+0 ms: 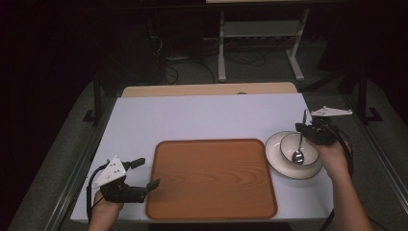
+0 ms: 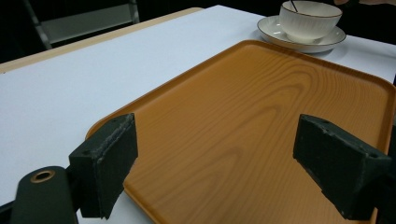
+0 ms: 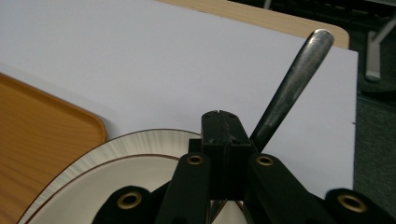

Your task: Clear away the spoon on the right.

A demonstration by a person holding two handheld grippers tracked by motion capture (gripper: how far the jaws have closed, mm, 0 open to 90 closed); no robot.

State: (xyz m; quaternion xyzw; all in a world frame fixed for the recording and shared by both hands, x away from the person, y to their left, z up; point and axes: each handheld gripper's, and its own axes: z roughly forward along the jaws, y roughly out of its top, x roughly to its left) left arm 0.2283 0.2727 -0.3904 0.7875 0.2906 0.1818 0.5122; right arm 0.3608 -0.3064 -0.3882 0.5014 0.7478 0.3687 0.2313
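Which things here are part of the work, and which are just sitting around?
In use:
- grey metal spoon, pinched in the right tool
- white round bowl
- white round saucer under the bowl

Just there:
- orange wooden-look tray, nothing on it
- left tool, open beside the tray

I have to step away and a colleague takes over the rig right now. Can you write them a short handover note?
Right tongs: shut on the spoon handle, spoon bowl down inside the bowl.
Left tongs: open, holding nothing, at the tray's near left corner with the tray edge between the jaws, not gripped.
Things: the bowl sits on the saucer, on the white tabletop just right of the wooden tray. The tray carries nothing.
Done: spoon gripped.
Left, as a guess: decide where spoon, bowl and saucer go, probably onto the tray; mind not to tip the bowl when lifting the spoon.
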